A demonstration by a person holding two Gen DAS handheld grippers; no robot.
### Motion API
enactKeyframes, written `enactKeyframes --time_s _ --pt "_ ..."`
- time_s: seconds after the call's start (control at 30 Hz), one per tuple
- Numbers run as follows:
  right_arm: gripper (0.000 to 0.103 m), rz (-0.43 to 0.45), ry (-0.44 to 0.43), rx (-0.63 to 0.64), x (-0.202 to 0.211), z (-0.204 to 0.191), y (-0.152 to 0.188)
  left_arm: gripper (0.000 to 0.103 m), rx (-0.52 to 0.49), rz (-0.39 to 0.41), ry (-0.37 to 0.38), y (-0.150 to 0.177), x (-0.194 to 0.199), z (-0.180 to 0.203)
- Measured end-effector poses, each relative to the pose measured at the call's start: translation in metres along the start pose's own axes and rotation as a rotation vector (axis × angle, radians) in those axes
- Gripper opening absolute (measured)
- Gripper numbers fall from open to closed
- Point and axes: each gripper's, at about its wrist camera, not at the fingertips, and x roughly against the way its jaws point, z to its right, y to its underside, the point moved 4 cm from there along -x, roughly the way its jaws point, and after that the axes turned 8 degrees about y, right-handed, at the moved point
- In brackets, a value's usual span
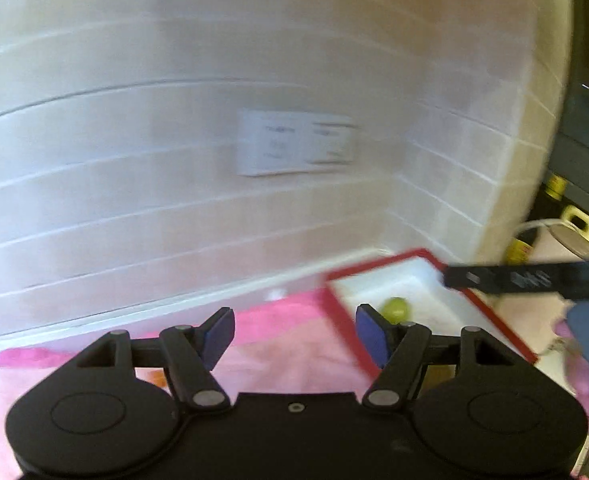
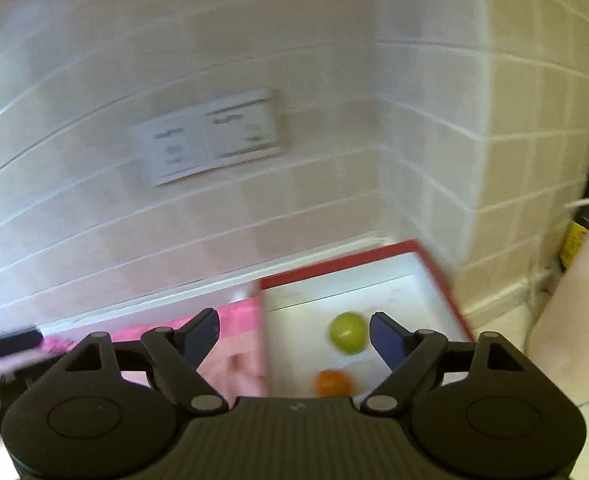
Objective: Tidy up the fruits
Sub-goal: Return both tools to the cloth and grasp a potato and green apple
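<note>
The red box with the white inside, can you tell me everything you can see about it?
The shallow rectangular box with a red rim and white inside sits open, without a lid, on the pink cloth beside the tiled wall. It looks like cardboard, though blur makes that uncertain. On its white floor lie a round green fruit and a round orange fruit, apart from each other.

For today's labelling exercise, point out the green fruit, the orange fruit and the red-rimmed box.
green fruit (image 2: 347,333), right wrist view, its middle.
orange fruit (image 2: 333,384), right wrist view, its top.
red-rimmed box (image 2: 334,265), right wrist view, far rim.
</note>
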Motion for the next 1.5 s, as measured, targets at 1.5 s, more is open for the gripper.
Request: enactKeyframes --time_s 1.5 --pt "0.067 -0.496 -0.378 0.404 -0.035 -0.282 0.229 0.056 0.297 -0.272 -0.224 0.191 0.013 -0.207"
